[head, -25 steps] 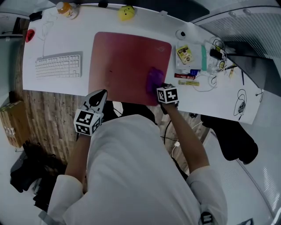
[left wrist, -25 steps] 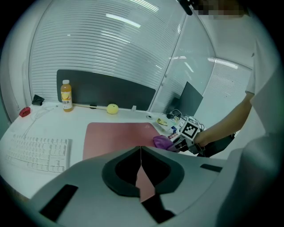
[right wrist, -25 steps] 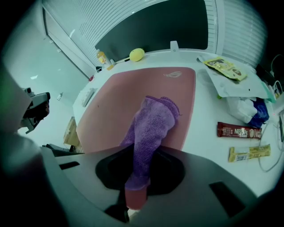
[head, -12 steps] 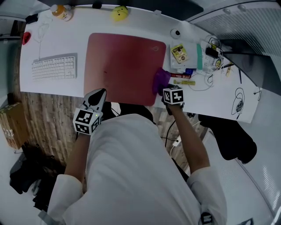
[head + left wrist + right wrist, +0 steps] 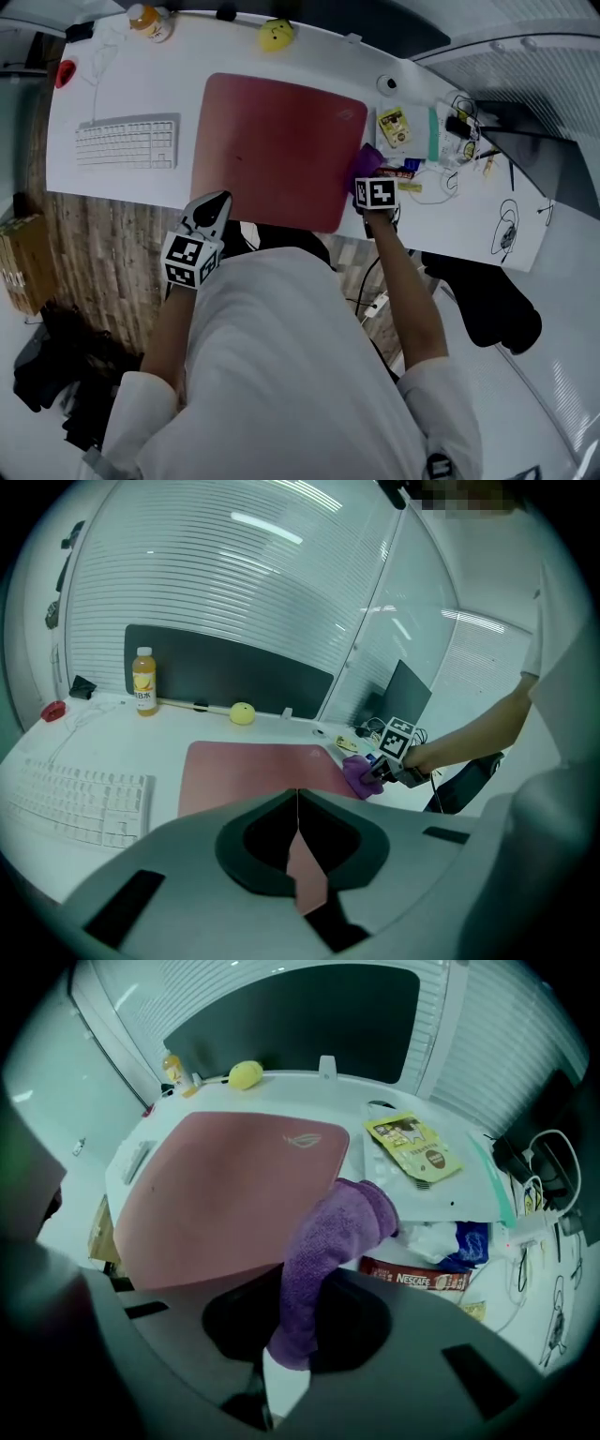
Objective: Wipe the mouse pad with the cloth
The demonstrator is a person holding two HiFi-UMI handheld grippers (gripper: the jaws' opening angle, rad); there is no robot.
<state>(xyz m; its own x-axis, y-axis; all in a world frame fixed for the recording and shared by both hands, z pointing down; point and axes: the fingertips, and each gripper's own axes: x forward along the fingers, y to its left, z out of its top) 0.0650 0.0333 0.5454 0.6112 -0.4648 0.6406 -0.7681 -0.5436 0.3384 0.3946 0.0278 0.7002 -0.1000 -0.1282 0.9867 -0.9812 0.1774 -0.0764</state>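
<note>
The big red mouse pad (image 5: pixel 277 150) lies on the white desk (image 5: pixel 122 89), also seen in the left gripper view as the mouse pad (image 5: pixel 253 771) and in the right gripper view as the mouse pad (image 5: pixel 220 1194). My right gripper (image 5: pixel 368 180) is shut on the purple cloth (image 5: pixel 366 161), which sits just past the pad's right edge. The cloth (image 5: pixel 328 1251) hangs from its jaws over the desk. My left gripper (image 5: pixel 210 208) is shut and holds nothing, hovering at the desk's near edge below the pad's left corner.
A white keyboard (image 5: pixel 127 142) lies left of the pad. A yellow ball (image 5: pixel 273 36) and an orange bottle (image 5: pixel 150 19) stand at the back. Packets (image 5: pixel 395 126), sachets and cables (image 5: pixel 469 131) crowd the desk right of the pad.
My right gripper has dragged the purple cloth rightward across the pad, from its lower right area to just off its right edge. The left gripper has stayed put.
</note>
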